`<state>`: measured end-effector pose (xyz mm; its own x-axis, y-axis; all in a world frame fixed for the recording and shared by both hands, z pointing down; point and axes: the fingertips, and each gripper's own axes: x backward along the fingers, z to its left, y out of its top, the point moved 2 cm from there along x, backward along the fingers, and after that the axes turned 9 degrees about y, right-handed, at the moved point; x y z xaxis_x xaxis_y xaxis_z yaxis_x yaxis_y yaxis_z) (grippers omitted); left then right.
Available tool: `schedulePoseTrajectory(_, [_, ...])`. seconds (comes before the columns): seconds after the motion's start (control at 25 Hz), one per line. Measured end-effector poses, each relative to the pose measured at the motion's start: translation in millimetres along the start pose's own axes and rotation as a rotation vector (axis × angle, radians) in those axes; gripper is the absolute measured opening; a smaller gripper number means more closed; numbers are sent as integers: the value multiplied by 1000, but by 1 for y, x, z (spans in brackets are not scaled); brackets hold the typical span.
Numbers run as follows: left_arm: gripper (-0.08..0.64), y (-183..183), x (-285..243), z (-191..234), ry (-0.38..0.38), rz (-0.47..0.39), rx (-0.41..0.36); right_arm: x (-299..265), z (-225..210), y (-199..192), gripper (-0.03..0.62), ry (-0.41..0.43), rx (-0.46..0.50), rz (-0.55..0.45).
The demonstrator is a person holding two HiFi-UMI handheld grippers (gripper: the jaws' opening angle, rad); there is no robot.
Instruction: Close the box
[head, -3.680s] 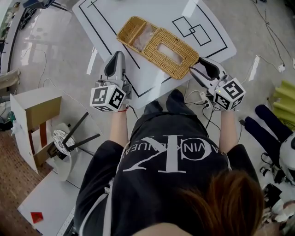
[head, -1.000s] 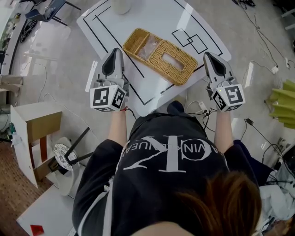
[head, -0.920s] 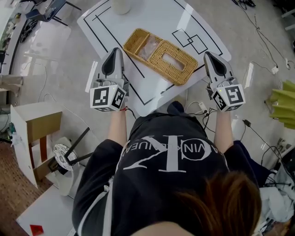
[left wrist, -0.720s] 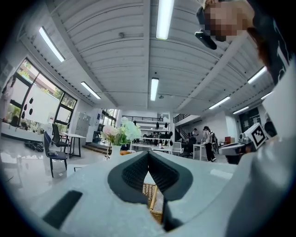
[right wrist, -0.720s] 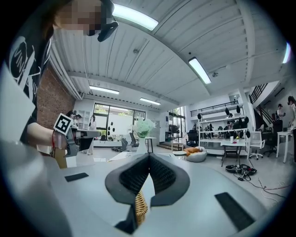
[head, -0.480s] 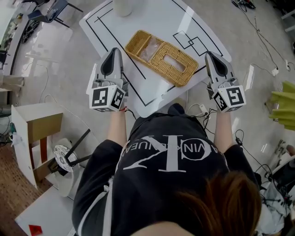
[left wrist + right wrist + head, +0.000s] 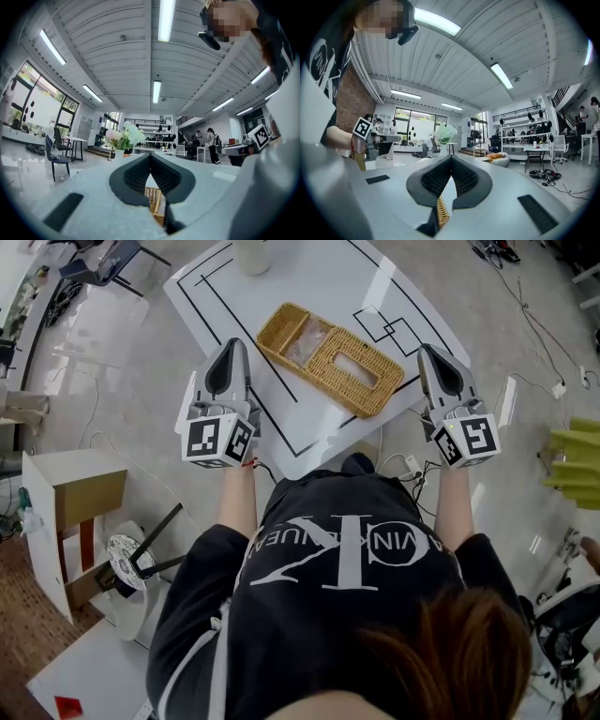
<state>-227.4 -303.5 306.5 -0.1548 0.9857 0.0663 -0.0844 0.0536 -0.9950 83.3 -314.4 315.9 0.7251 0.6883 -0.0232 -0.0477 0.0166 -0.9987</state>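
The left claw is closed tip to tip with nothing gripped; only a sliver of wicker shows beyond its pads. The right claw is likewise pressed together and empty. Both point level, away from the person, and hover apart from the woven box, the left at about 9 o'clock of it and the right at about 3 o'clock.

The box lies flat on the white counter, at the person's 12 o'clock, skewed so its long side runs from 10 to 4 o'clock. Its larger part is a wicker panel with a rectangular slot. The end at 10 o'clock shows an uncovered compartment with something pale inside. Whether the lid is fully seated cannot be told.

The flanking stance with closed claws probably suits pushing or pressing a lid rather than pinching it; neither claw touches the box. A white vase stands at the counter's far edge, near 11 o'clock, well clear.
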Motion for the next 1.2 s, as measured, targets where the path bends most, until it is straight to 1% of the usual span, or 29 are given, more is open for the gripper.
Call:
schedulePoseTrajectory(0.32, [8,-3,3,-3,-8,14,2,6,3,-2,-2,-6,-1,9])
schedulePoseTrajectory(0.48, [8,-6,0,-6,-15,23,3,6,1,-5,-2,-21,-18,12])
schedulePoseTrajectory(0.88, [8,-9,-3,-13,-18,34,8,8,-2,-10,-2,1,-14,33])
schedulePoseTrajectory(1.2, [8,-14,-8,-14,-16,44,11,5,-8,-18,-2,-5,-33,44])
